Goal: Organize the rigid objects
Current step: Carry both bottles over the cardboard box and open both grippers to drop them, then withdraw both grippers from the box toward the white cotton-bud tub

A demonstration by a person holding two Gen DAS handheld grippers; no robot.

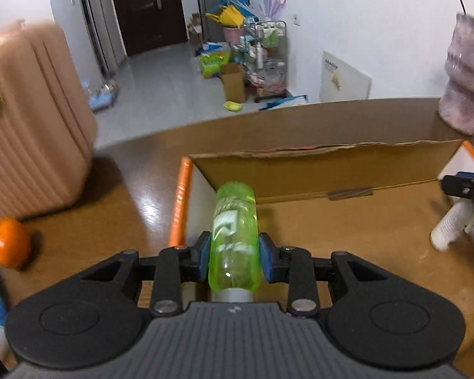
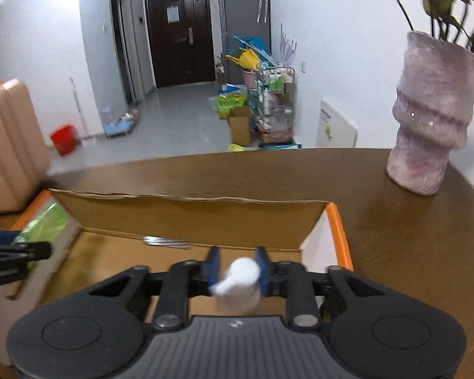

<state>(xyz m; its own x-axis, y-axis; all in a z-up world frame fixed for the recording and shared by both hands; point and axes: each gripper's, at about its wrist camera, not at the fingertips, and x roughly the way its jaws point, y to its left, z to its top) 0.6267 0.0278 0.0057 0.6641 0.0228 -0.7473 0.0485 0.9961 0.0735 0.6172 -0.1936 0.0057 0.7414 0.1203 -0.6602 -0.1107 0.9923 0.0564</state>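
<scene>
Cardboard box (image 1: 300,170) looks empty so far; green bottle (image 1: 233,237) clamped in left gripper (image 1: 234,254), white pump bottle (image 2: 238,284) pinched in right gripper (image 2: 238,267), both carried above it, nothing dropped in yet.

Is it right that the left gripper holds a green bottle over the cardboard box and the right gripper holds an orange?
Not quite. The right gripper holds a white pump bottle, as the right wrist view shows. The orange sits on the table. The left gripper does hold the green bottle over the cardboard box.

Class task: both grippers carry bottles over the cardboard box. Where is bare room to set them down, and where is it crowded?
Free: the cardboard box floor between its orange-edged side walls, and tabletop between box and vase. Crowded: left of the box, by the orange and suitcase.
</scene>
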